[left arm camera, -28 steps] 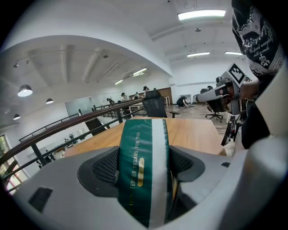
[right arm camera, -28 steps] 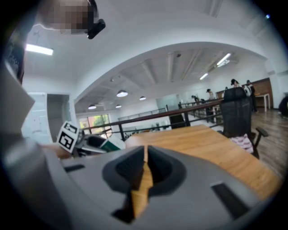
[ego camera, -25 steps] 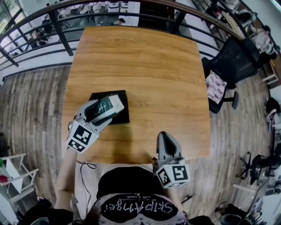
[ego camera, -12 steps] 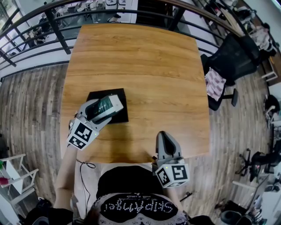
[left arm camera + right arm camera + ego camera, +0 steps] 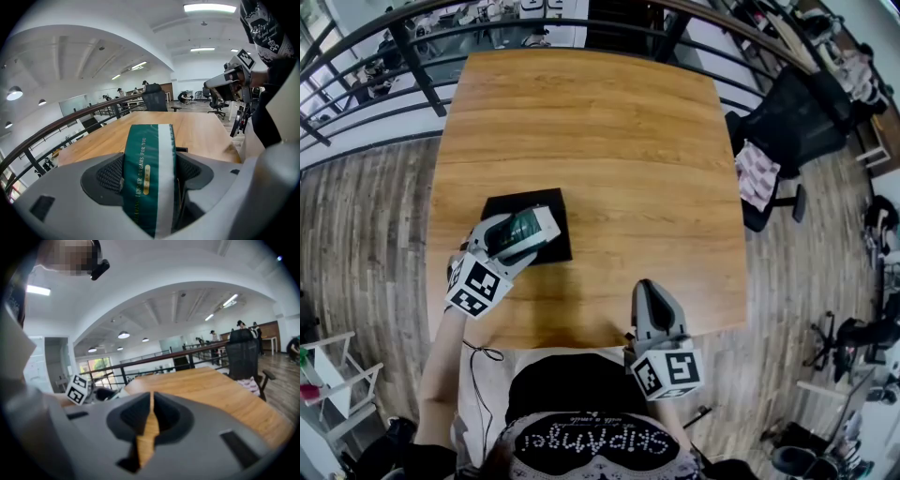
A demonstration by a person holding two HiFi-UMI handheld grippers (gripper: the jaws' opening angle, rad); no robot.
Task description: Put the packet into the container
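Green-and-white packet (image 5: 149, 173) is clamped between the jaws of the left gripper (image 5: 536, 227), pinched from both sides with its long side running out along the jaws. In the head view, gripper and packet sit over the black container (image 5: 499, 204), covering its nearer half and pointing toward its right edge; contact between packet and container can't be told. Container is a flat, dark, square tray on the wooden table (image 5: 609, 141), and its far-left part is bare. Right gripper (image 5: 649, 291) is well apart from the container, to its right and nearer the person; jaws are closed together with nothing between them, only wood grain showing through the slit. Black office chair (image 5: 797, 122) stands far right of the container, off the table. Dark railing (image 5: 412, 56) runs beyond the container.
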